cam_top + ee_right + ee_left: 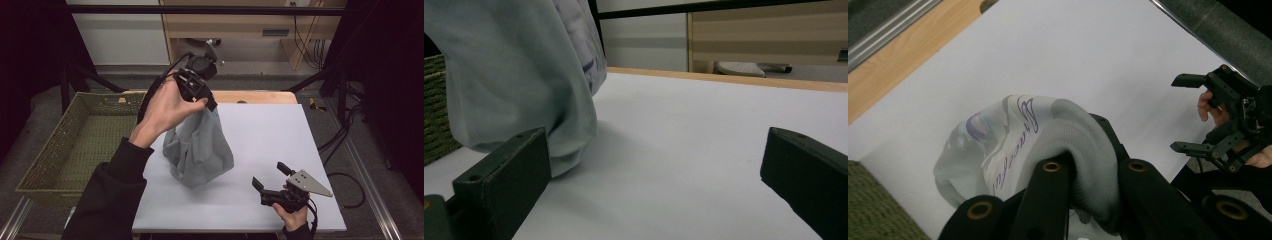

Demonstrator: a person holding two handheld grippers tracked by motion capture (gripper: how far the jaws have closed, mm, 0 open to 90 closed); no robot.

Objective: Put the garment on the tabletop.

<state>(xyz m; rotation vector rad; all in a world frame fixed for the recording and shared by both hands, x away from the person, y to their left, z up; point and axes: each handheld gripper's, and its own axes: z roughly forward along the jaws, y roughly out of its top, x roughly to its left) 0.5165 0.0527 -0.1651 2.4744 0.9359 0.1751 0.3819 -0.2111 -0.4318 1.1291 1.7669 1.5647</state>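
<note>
A pale grey garment (pixel 199 150) with purple lettering hangs from my left gripper (pixel 209 103), which is shut on a bunched fold at its top. Its lower end rests crumpled on the white board (pixel 272 125). In the left gripper view the two black jaws of my left gripper (pixel 1093 167) pinch a thick fold of the garment (pixel 998 145). My right gripper (pixel 270 175) stands open near the board's front right, its jaws wide apart with nothing between them. From the right gripper view the garment (pixel 514 75) hangs at the left, just beyond the jaws of my right gripper (pixel 656 170).
A green woven basket (pixel 80 145) stands left of the board, its wall also at the edge of the right gripper view (pixel 434 115). A wooden strip (pixel 250 96) runs behind the board. Black frame posts and cables lie to the right.
</note>
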